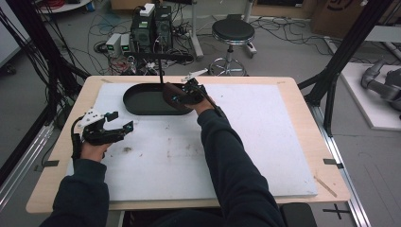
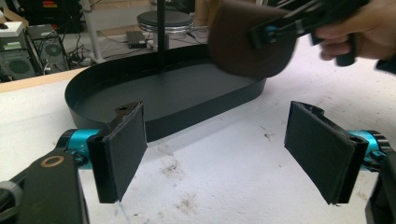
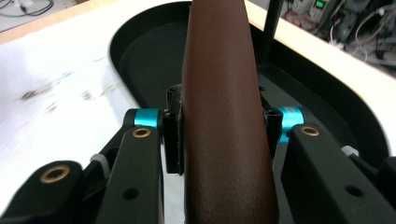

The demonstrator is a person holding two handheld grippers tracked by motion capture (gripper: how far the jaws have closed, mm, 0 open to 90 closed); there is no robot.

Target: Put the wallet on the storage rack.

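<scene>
high view first: right gripper point(image 1: 185, 96) holds a brown leathery object point(image 1: 171, 95) over the near right rim of the black oval tray point(image 1: 135, 103), which sits on the white mat point(image 1: 255, 142). left gripper point(image 1: 116, 126) rests near the mat's left edge, jaws spread and bare. left gripper view: its pads point(image 2: 125, 147) stand wide apart over the mat, tray beyond, brown object above the tray's right end. right gripper view: jaws clamp the brown object point(image 3: 224, 116) from both sides, tray beneath.
</scene>
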